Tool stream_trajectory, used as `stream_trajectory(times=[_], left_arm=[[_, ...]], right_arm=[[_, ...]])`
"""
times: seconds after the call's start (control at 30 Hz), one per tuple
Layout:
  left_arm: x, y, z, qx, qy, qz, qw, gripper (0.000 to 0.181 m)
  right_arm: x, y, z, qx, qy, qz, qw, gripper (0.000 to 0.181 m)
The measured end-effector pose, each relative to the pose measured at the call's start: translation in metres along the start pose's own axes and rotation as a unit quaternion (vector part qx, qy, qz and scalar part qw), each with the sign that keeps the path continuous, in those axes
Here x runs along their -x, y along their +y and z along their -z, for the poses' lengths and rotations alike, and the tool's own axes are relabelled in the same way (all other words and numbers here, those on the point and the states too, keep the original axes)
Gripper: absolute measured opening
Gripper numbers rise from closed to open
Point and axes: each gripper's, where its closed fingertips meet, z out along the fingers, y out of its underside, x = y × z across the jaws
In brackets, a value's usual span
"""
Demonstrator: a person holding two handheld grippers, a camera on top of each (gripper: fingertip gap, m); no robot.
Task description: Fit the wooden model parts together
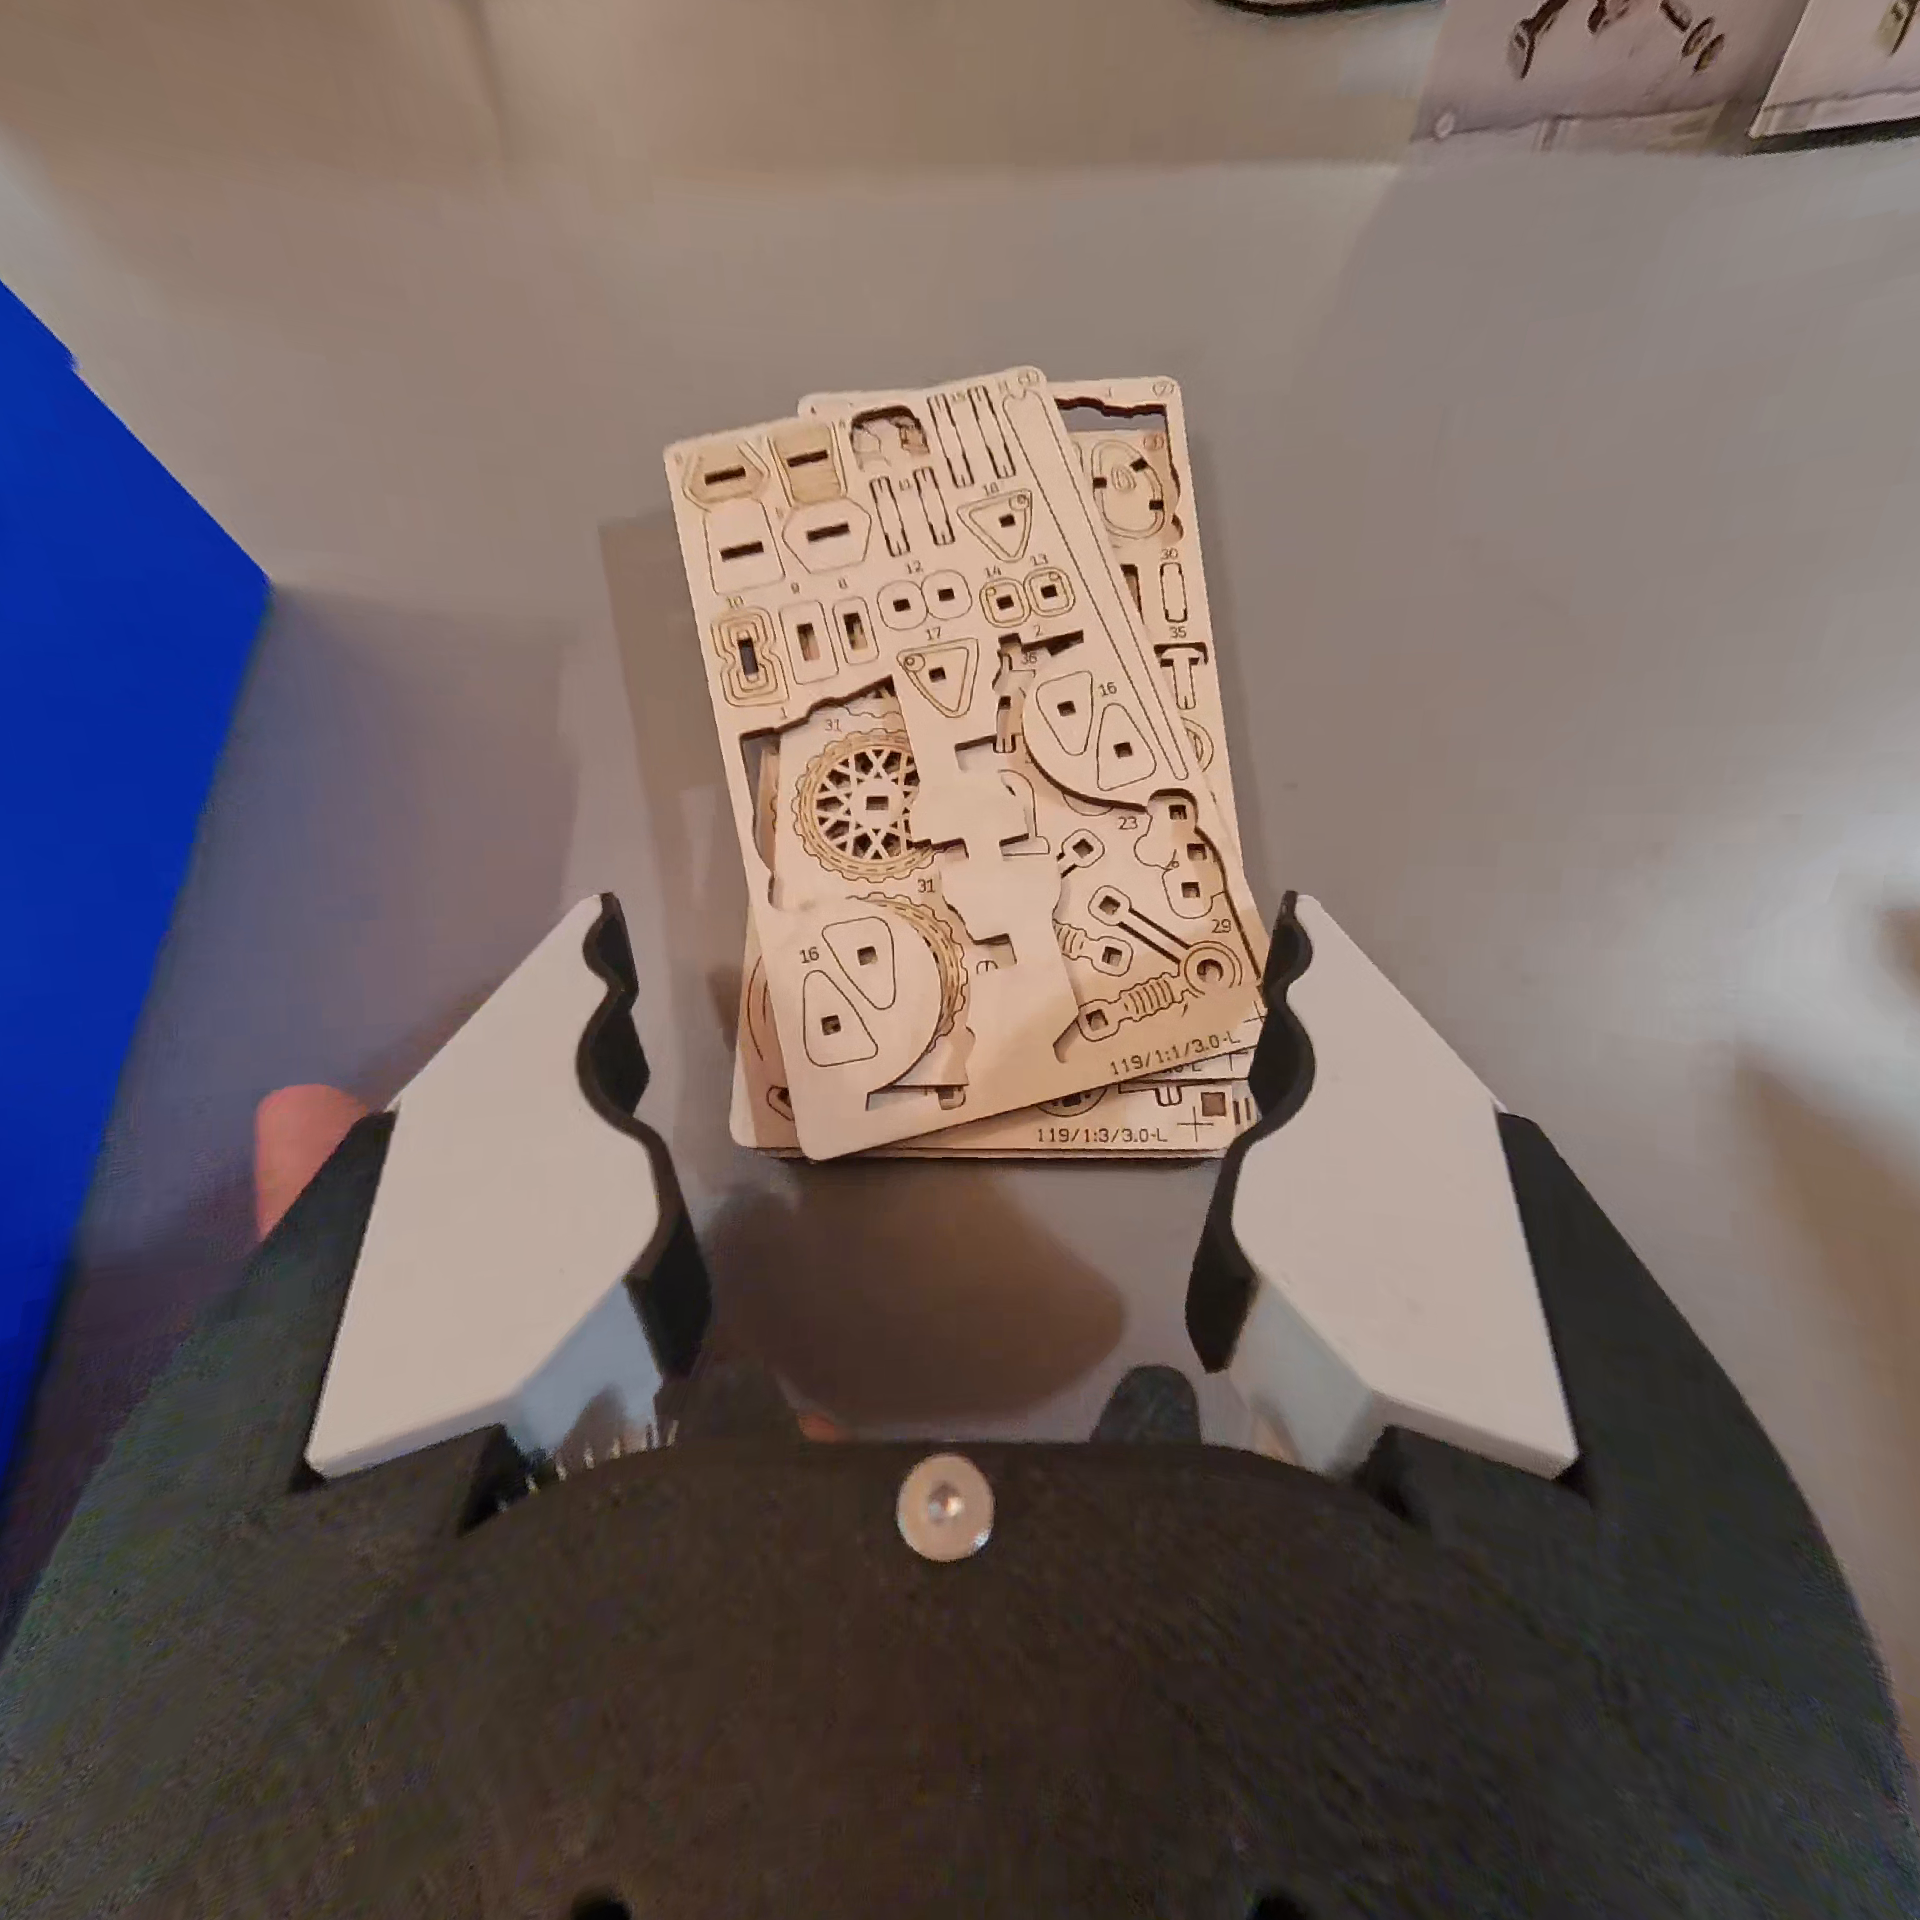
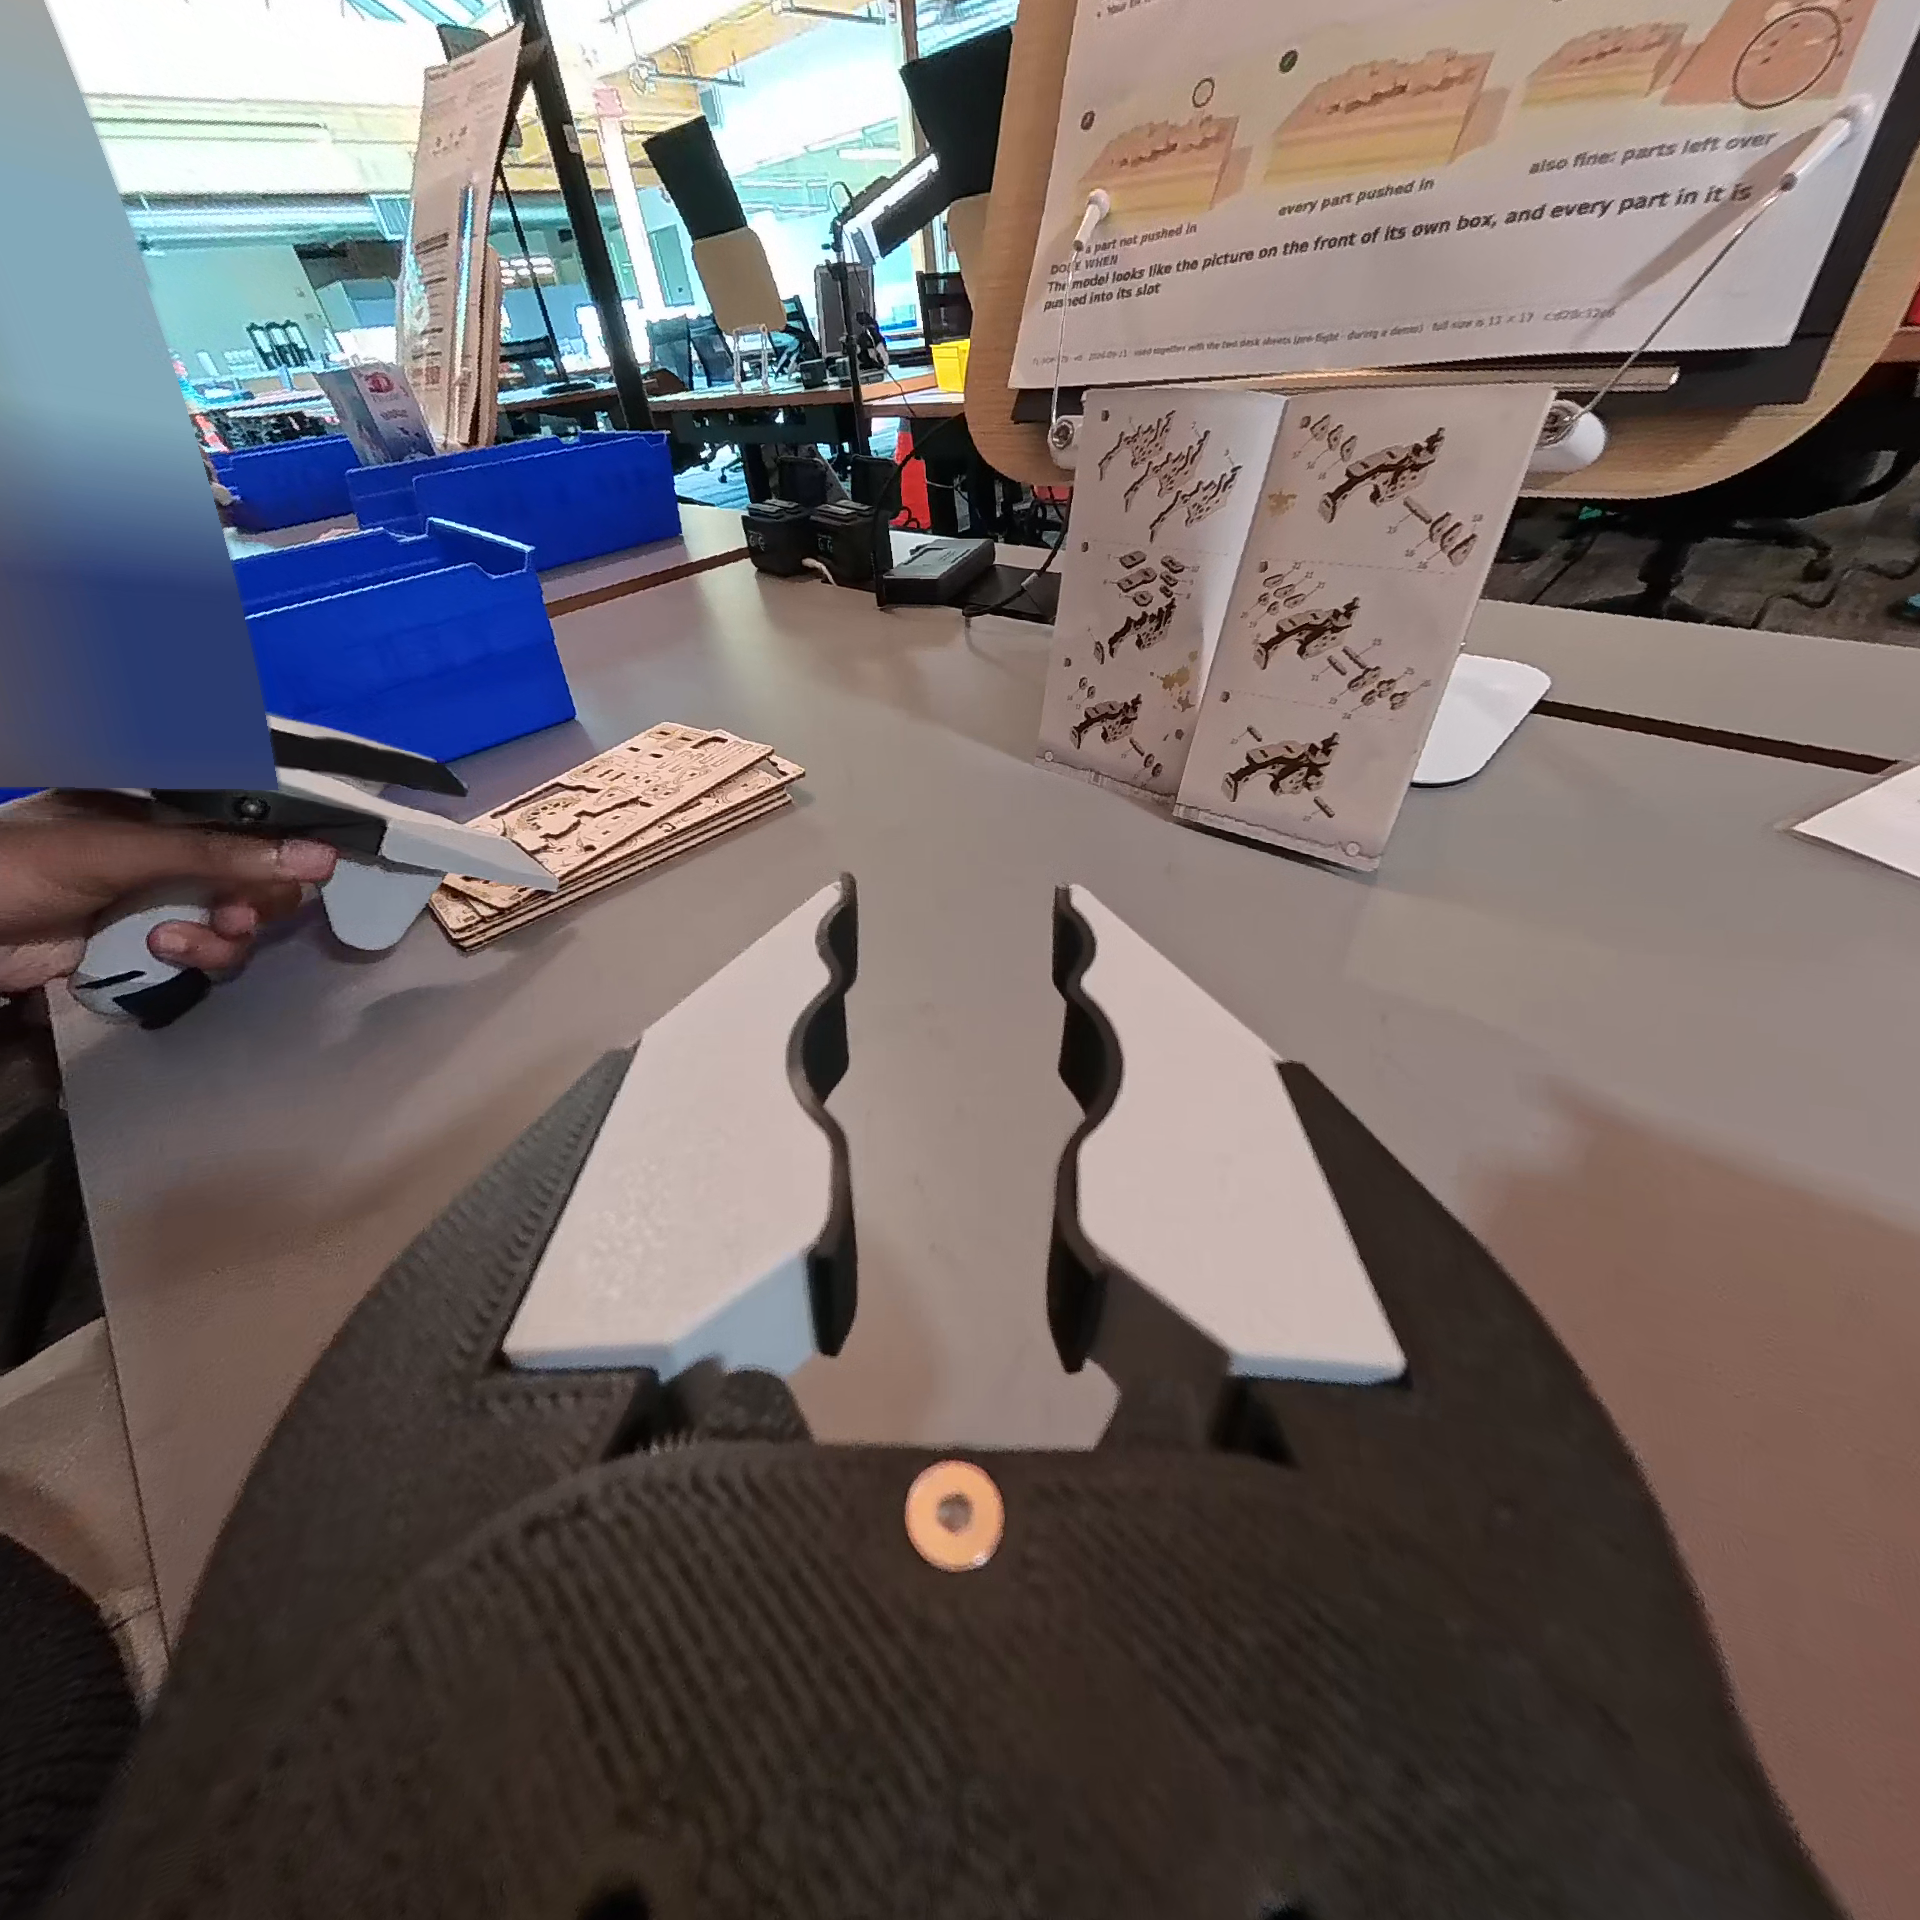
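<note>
A stack of thin wooden sheets with laser-cut model parts point(image 1: 956, 769) lies flat on the grey table point(image 1: 1507, 623); the top sheet is skewed and has some parts punched out. My left gripper point(image 1: 951, 914) is open, its fingers either side of the stack's near edge, just above it, holding nothing. In the right wrist view the stack point(image 2: 623, 821) lies at the left, with the left gripper point(image 2: 499, 821) over its near end, held by a hand point(image 2: 156, 883). My right gripper point(image 2: 956, 894) is open and empty above bare table, to the right of the stack.
A folded instruction leaflet point(image 2: 1268, 623) stands upright at the far right, below a board with a printed sheet point(image 2: 1455, 177) on a white stand. Blue bins point(image 2: 405, 634) stand behind the stack. Chargers and cables point(image 2: 862, 540) lie at the table's far edge.
</note>
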Motion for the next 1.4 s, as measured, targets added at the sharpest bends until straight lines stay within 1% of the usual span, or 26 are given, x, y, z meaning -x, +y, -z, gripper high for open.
stream_trajectory(times=[0.1, 0.23, 0.33, 0.47, 0.57, 0.8, 1.4], left_arm=[[-0.004, 0.005, -0.004, 0.021, 0.024, 0.009, 0.999, 0.121], [-0.009, 0.013, -0.012, 0.058, 0.04, 0.002, 0.998, 0.127], [-0.01, 0.013, -0.014, 0.062, 0.038, -0.004, 0.997, 0.127], [-0.011, 0.011, -0.015, 0.057, 0.039, -0.006, 0.998, 0.123], [-0.008, 0.006, -0.013, 0.043, 0.028, -0.005, 0.999, 0.111], [-0.006, 0.002, -0.009, 0.024, 0.026, 0.002, 0.999, 0.103], [-0.008, -0.002, -0.006, 0.01, 0.035, 0.001, 0.999, 0.1]], right_arm=[[-0.002, 0.001, 0.003, 0.003, 0.006, 0.001, 1.0, 0.037], [-0.005, 0.002, 0.01, 0.003, 0.018, 0.004, 1.0, 0.037], [-0.008, 0.002, 0.013, 0.003, 0.024, 0.002, 1.0, 0.037], [-0.009, 0.003, 0.015, 0.003, 0.027, 0.001, 1.0, 0.037], [-0.008, 0.003, 0.015, 0.004, 0.026, 0.0, 1.0, 0.037], [-0.007, 0.004, 0.011, 0.006, 0.022, 0.001, 1.0, 0.037], [-0.006, 0.004, 0.01, 0.008, 0.02, 0.001, 1.0, 0.037]])
